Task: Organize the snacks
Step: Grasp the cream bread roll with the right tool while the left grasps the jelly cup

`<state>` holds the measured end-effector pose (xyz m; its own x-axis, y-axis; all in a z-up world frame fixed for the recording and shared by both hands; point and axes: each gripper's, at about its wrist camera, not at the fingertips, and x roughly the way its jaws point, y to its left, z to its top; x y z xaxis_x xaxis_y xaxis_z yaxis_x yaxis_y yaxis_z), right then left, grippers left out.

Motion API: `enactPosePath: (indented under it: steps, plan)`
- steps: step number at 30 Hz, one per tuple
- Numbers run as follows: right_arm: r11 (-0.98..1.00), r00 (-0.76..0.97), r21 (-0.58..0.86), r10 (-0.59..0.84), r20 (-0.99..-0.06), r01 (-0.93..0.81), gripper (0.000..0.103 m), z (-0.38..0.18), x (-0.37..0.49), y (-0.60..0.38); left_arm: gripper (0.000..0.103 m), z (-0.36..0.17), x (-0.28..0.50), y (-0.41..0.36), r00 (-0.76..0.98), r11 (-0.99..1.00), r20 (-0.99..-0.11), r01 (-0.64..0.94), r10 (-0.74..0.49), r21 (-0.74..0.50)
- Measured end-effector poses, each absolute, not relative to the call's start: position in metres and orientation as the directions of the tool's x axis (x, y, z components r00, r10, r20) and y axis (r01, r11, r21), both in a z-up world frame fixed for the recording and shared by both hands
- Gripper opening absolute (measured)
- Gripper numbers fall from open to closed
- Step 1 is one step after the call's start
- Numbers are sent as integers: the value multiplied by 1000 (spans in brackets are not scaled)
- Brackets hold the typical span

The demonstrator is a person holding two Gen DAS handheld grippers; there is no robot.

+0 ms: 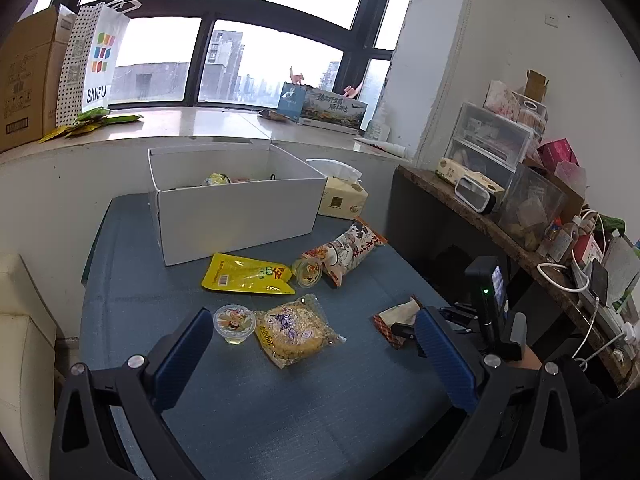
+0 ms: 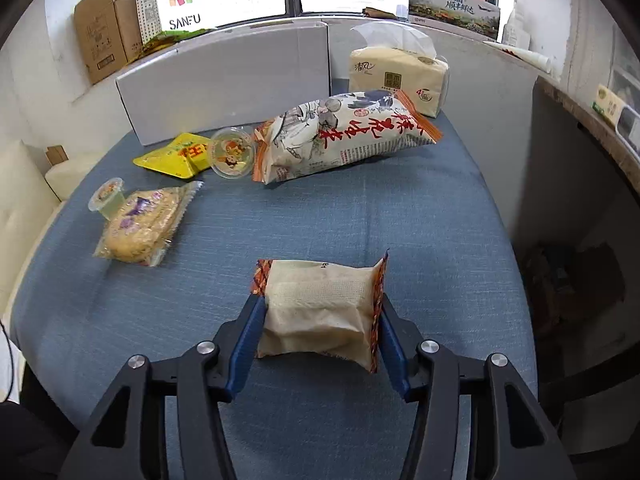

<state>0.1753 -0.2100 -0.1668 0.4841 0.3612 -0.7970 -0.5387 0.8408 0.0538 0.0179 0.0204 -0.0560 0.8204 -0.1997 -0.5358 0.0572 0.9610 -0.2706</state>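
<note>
My right gripper is shut on a beige snack packet with red ends, low over the blue table; it also shows in the left wrist view. My left gripper is open and empty above a round cake packet and a jelly cup. A yellow pouch, a second jelly cup and a big white-and-orange bag lie before the open white box, which holds a few snacks.
A tissue pack stands right of the box. A windowsill behind holds a cardboard box, a paper bag and a gift box. A cluttered shelf runs along the right.
</note>
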Motion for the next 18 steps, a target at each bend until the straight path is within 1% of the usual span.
enactPosePath:
  steps: [3, 8, 10, 14, 18]
  plan:
    - [846, 508, 74, 384, -771, -527, 59, -154, 171, -215, 103, -58, 18, 24, 821, 960, -536, 52, -198, -275]
    - [840, 537, 162, 466, -703, -518, 59, -121, 168, -226, 103, -68, 25, 30, 805, 957, -555, 49, -208, -286]
    - [840, 556, 159, 473, -683, -519, 59, -109, 163, -228, 103, -78, 32, 32, 783, 960, -588, 38, -201, -277]
    - [833, 559, 160, 485, -673, -530, 59, -99, 153, -232, 103, -101, 49, 35, 731, 974, -657, 48, -184, -220]
    - [827, 554, 167, 495, -670, -537, 59, -99, 144, -233, 103, -126, 68, 46, 679, 971, -710, 18, -186, -237]
